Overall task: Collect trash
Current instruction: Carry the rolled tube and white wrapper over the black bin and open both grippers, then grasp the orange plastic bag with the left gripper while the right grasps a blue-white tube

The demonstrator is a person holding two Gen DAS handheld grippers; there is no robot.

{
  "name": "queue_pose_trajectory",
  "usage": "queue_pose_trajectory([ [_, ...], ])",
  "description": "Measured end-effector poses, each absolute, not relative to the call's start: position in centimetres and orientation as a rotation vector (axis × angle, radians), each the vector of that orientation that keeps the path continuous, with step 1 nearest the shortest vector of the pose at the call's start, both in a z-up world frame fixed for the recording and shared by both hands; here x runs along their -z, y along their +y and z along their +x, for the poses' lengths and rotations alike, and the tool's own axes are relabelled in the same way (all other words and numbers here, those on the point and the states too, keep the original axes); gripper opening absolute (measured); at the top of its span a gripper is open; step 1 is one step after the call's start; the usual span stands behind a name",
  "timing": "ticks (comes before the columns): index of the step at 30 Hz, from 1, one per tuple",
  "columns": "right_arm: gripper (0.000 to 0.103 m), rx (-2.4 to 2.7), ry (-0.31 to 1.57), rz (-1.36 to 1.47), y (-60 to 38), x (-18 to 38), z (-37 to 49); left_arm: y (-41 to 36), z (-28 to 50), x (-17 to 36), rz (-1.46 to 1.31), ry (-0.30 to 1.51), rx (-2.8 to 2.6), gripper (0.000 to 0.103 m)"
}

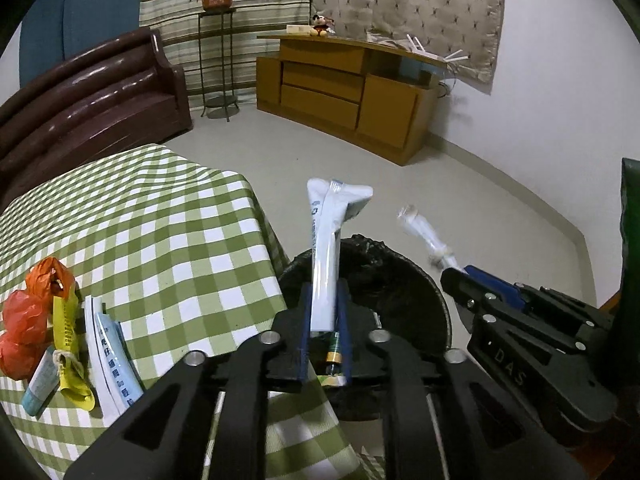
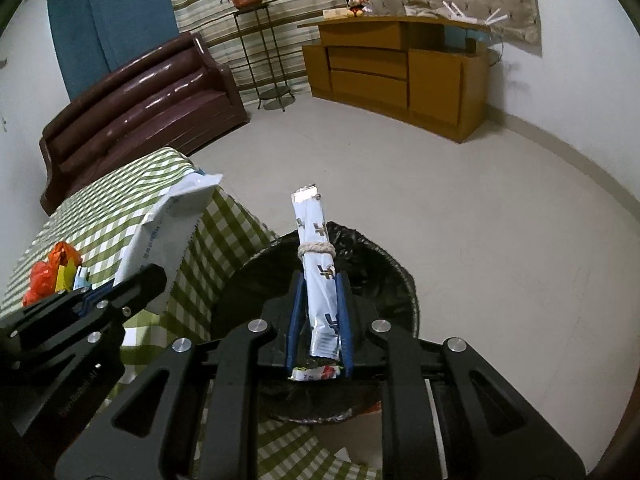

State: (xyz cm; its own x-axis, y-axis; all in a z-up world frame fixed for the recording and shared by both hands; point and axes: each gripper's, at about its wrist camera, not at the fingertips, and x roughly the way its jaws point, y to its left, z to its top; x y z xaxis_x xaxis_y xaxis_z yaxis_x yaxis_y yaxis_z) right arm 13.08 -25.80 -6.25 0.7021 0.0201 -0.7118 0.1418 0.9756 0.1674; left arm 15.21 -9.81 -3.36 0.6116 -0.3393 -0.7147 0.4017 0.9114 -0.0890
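Battery (image 1: 333,354) (half hidden) behind white wrapper (image 1: 326,264)

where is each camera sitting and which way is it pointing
Left wrist: sits on the left claw, looking forward and down past its white packet to the black bin; the right claw shows at right.
Right wrist: sits on the right claw, looking forward and down past its string-tied packet to the bin; the left claw shows at left.
Shared: bin, checked tablecloth, brown sofa, wooden cabinet.
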Motion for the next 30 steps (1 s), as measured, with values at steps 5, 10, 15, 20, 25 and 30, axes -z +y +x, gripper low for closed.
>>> queue_pose_trajectory([
  [5, 0.033, 0.084, 0.789, 0.220, -26.1, 6.5, 13.1, -9.5, 15.1, 3.4, 0.072, 0.806, 0.422, 0.043],
  [10, 0.034, 0.089, 0.781, 0.217, -26.0, 6.0, 12.9, -8.7, 14.7, 3.0, 0.062, 0.804, 0.416, 0.048],
  [15, 0.040, 0.080, 0.762, 0.202, -25.1, 4.9, 12.4, -7.0, 13.9, 2.6, 0.049, 0.802, 0.404, 0.051],
  [20, 0.040, 0.045, 0.760, 0.176, -23.2, 4.3, 11.9, -4.6, 13.0, 1.9, 0.039, 0.790, 0.373, 0.054],
  [25, 0.041, 0.001, 0.765, 0.148, -20.5, 4.0, 11.6, -1.4, 12.1, 1.2, 0.035, 0.776, 0.323, 0.056],
  [30, 0.044, -0.051, 0.772, 0.120, -17.5, 3.7, 11.6, 2.5, 11.6, 0.7, 0.030, 0.760, 0.250, 0.060],
])
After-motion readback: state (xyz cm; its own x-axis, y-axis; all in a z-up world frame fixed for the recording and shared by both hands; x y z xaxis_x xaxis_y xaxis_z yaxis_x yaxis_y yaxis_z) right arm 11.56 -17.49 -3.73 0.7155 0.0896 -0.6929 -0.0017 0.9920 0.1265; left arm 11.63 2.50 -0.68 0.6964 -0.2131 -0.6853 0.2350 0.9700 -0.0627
